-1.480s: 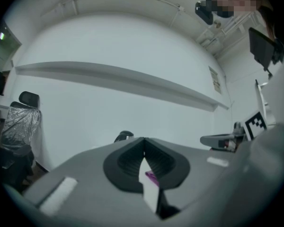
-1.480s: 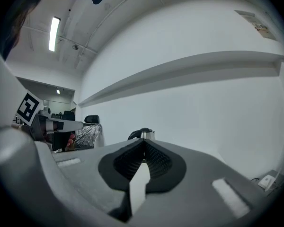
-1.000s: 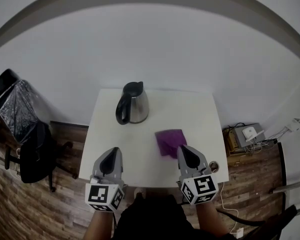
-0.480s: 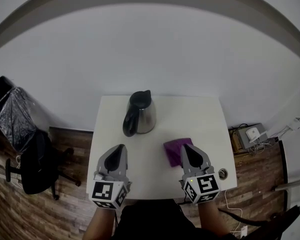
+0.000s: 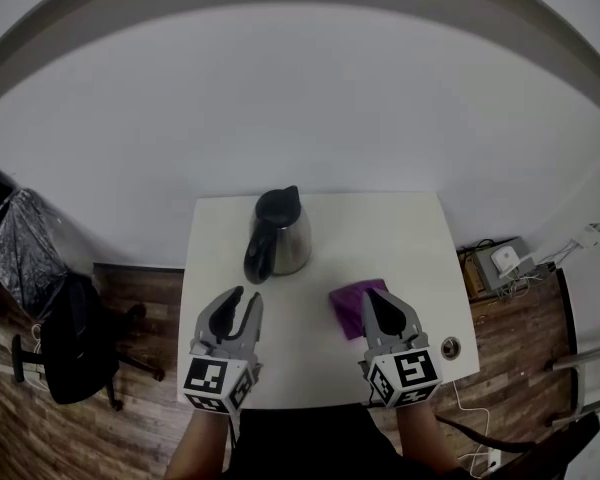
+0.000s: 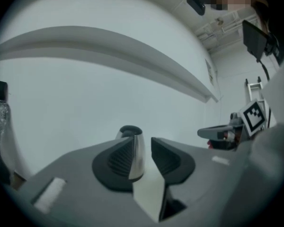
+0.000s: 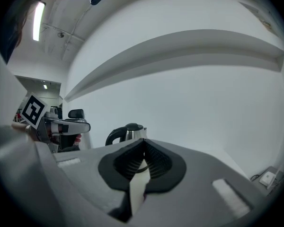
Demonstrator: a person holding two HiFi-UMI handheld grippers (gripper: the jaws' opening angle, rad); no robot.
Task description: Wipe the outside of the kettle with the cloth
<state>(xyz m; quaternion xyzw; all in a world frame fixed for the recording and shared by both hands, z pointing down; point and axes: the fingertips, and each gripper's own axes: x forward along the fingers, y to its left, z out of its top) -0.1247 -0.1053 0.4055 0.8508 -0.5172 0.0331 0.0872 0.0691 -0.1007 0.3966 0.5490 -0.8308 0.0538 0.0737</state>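
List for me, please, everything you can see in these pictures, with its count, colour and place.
table: one, white, centre, against the wall
kettle: one, steel with black handle and lid, upright on the table's far left part
cloth: one, purple, flat on the table, right of the kettle
office chair: one, black, on the floor left of the table
silvery cover: one, draped over something beyond the chair
box with cables: one, grey, on the floor right of the table
left gripper: one, grey and black, over the table's near edge; jaws apart, just been opening, nothing between them
right gripper: one, grey and black, at the cloth's near side; jaws together, empty
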